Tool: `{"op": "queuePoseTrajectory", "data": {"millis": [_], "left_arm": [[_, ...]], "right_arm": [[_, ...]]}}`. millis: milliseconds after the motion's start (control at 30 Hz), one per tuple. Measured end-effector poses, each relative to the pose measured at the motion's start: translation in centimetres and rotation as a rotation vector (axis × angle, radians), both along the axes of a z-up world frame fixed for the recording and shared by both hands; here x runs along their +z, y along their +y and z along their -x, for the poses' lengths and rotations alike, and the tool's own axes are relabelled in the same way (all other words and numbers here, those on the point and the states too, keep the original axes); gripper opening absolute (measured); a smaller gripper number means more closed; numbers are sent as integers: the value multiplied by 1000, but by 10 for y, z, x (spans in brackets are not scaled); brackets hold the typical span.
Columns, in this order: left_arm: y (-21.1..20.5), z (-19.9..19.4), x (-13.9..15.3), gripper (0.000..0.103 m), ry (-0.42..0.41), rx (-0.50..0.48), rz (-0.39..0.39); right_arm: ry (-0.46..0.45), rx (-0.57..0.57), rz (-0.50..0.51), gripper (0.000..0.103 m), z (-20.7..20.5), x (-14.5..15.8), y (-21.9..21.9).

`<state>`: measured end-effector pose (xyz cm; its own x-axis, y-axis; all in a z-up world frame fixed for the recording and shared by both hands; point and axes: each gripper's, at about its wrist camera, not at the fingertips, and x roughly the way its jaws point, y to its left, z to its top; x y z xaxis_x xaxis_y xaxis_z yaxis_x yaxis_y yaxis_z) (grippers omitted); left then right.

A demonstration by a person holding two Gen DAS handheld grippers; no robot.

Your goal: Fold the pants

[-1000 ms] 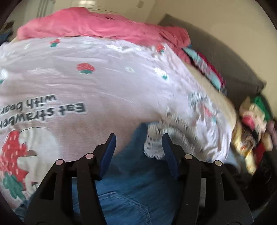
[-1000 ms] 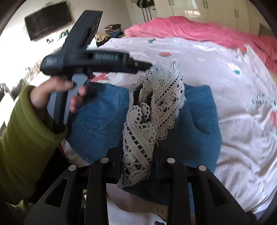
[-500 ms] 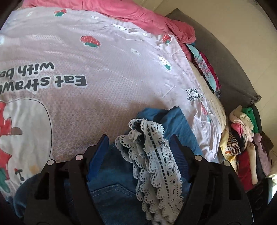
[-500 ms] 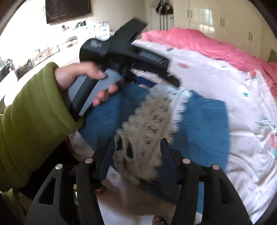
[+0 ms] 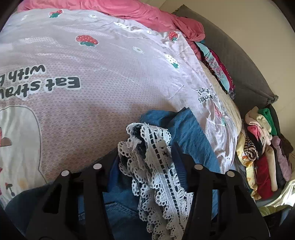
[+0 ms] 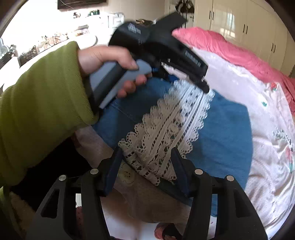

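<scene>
Blue denim pants (image 5: 188,133) with a white lace hem (image 5: 158,177) lie bunched on the strawberry-print bedspread (image 5: 110,77). My left gripper (image 5: 145,153) points down at the hem. Its jaws are closing, and the gathered lace fills the gap and touches both fingers. In the right wrist view a hand (image 6: 103,57) in a green sleeve (image 6: 36,101) holds that left gripper (image 6: 202,85) at the far end of the lace (image 6: 166,125). My right gripper (image 6: 146,155) stands open at the near end. The lace lies loose between its fingers, on the denim (image 6: 225,129).
A pink blanket (image 5: 110,7) is heaped at the far side of the bed. A pile of mixed clothes (image 5: 261,147) sits beyond the bed's right edge, below a grey padded panel (image 5: 239,55). White cupboards (image 6: 239,18) stand behind the bed.
The right gripper has opened and let go of the lace hem, which now lies flatter on the denim. The left gripper sank toward the hem, widened, then narrowed around the lace.
</scene>
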<state>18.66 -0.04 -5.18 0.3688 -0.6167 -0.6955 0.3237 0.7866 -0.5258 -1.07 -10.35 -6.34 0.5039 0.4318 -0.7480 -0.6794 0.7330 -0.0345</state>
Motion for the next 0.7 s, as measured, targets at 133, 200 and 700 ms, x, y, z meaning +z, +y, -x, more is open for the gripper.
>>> {"op": "queuePoseTrajectory", "data": {"millis": [133, 200, 700], "left_arm": [[1, -2, 0, 19, -4, -11, 62], [2, 0, 6, 15, -27, -4, 71], [4, -2, 4, 18, -36, 34, -58]], "right_arm": [[25, -3, 13, 21, -6, -6, 3], [11, 0, 15, 16, -2, 0, 2], [105, 91, -95, 46, 3, -1, -5]]}}
